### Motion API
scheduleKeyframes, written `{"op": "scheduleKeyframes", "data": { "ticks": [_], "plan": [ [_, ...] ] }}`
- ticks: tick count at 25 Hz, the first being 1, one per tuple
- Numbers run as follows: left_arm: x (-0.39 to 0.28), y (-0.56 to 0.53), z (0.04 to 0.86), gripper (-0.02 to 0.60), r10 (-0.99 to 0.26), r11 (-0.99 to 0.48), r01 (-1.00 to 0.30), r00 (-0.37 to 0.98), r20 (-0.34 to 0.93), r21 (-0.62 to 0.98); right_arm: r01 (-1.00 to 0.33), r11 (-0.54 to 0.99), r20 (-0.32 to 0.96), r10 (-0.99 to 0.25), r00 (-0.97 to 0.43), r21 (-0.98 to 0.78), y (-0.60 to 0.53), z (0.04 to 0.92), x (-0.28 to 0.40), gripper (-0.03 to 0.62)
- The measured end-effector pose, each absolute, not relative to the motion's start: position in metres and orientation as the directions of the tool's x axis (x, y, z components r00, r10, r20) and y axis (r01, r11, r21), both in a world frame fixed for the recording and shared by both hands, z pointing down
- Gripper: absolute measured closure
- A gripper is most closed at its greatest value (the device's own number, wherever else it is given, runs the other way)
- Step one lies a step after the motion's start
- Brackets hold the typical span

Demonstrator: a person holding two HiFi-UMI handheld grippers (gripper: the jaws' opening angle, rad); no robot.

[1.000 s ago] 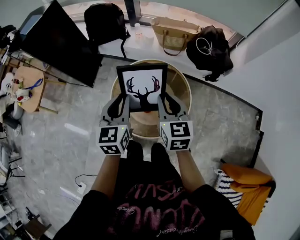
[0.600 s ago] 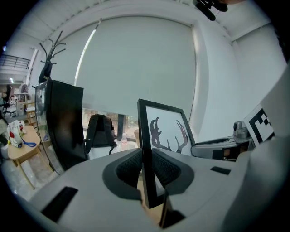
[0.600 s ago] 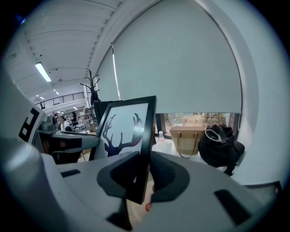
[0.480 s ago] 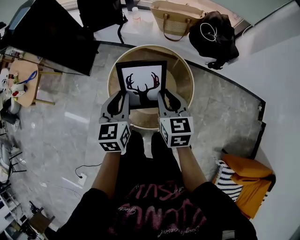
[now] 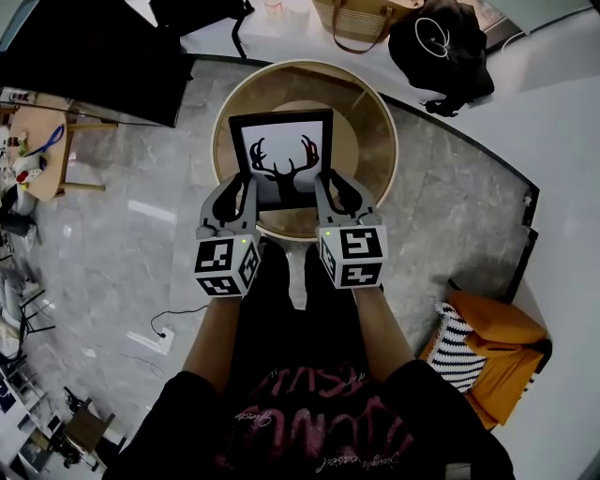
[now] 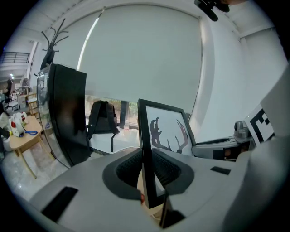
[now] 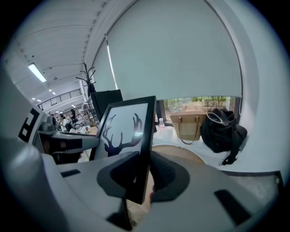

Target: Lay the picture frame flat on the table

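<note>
A black picture frame (image 5: pixel 281 157) with a dark antler print on white is held above the round wooden table (image 5: pixel 375 141). My left gripper (image 5: pixel 246 199) is shut on the frame's lower left edge, and my right gripper (image 5: pixel 323 195) is shut on its lower right edge. In the left gripper view the frame (image 6: pixel 159 136) stands upright between the ribbed pads (image 6: pixel 130 168). The right gripper view has the frame (image 7: pixel 124 131) rising from between its jaws, with the frame's stand dropping below. In the head view the frame leans back, its top edge farther from me.
A black backpack (image 5: pixel 197 11), a tan woven handbag (image 5: pixel 361 19) and a black bag (image 5: pixel 445 47) rest on the white ledge behind the table. A large dark screen (image 5: pixel 94 66) stands at left. An orange cushion (image 5: pixel 497 352) lies at right. My legs are under the grippers.
Both grippers and the frame have shifted forward over the table, and the frame has tipped back, showing more of its face from above. The grip on both edges is unchanged.
</note>
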State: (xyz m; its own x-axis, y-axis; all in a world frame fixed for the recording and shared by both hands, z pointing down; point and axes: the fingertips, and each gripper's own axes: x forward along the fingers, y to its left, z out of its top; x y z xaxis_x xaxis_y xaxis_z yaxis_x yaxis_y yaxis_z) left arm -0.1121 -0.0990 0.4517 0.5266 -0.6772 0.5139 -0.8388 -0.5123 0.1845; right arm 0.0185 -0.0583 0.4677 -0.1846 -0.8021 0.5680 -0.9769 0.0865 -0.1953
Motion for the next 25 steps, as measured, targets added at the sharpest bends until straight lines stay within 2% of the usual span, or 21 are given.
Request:
{"op": "scheduleKeyframes", "data": {
  "ticks": [25],
  "plan": [
    [-0.128, -0.079, 0.577, 0.511, -0.560, -0.459, -0.856, 0.486, 0.671, 0.237, -0.966, 0.027, 0.709, -0.674, -0.209, -0.258, -0.035, 0.591, 0.002, 0.513]
  ]
}}
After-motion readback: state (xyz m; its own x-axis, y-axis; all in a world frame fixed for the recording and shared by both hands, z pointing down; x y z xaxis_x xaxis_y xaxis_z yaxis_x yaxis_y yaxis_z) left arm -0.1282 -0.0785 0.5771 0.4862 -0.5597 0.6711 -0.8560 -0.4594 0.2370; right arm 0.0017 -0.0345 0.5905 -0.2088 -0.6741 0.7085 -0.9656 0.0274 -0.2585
